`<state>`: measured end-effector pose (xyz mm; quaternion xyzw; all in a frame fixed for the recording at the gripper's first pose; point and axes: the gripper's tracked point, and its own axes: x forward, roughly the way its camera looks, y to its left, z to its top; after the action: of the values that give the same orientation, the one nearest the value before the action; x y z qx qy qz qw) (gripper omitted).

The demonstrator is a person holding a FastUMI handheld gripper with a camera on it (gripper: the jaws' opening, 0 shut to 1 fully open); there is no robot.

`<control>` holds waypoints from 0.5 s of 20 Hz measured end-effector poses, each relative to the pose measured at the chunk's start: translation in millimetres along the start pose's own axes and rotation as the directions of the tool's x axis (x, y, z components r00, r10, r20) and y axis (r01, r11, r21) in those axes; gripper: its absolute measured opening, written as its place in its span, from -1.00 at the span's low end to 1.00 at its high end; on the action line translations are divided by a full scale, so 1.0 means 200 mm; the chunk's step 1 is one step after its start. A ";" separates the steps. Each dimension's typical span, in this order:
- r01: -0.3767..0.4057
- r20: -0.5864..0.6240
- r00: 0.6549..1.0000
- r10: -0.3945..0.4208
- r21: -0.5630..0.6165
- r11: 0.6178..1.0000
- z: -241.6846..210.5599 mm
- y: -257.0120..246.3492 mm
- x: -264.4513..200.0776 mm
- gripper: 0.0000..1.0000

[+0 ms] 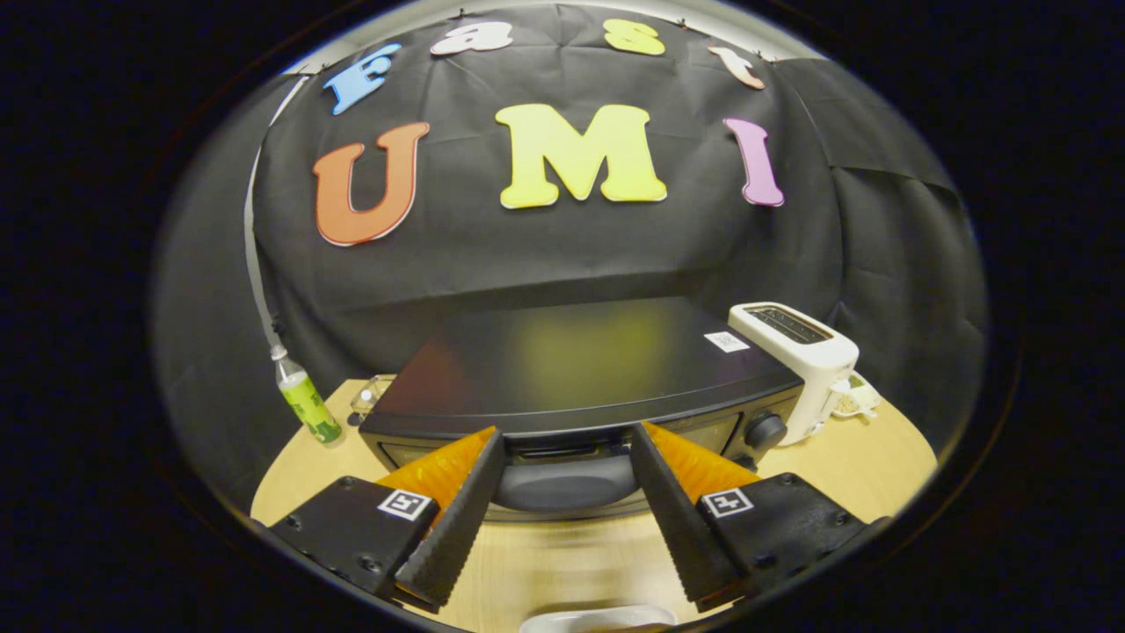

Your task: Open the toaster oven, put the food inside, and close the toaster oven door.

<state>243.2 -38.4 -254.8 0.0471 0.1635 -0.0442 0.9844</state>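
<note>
A black toaster oven point(571, 360) stands on the wooden table point(844, 466), and I look down on its flat top. The oven's dark rounded door handle point(562, 483) sits at the top of its front. My gripper point(567, 435) is open, its fingertips point(488, 448) close to the oven's front, one on either side of the handle, with a gap between each finger and the handle. A white rim, perhaps a plate point(598, 620), shows just below the fingers; what it holds is hidden.
A white slot toaster point(804, 352) stands right of the oven, touching its corner. A control knob point(765, 431) is on the oven's right front. A green-labelled bottle point(308, 404) and a small clear object point(369, 396) stand to the oven's left.
</note>
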 end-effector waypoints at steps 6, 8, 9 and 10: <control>0.025 -0.005 1.000 -0.026 -0.048 0.999 -0.04 0.00 -0.04 0.91; 0.014 -0.050 0.999 -0.018 -0.075 0.997 -0.08 -0.01 -0.08 0.91; 0.006 -0.074 0.997 -0.011 -0.066 0.998 -0.10 -0.02 -0.11 0.91; 0.001 -0.099 0.995 -0.006 -0.055 0.999 -0.13 -0.03 -0.14 0.92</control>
<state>207.6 -38.8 -270.0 0.0220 0.2133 -0.0390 0.9760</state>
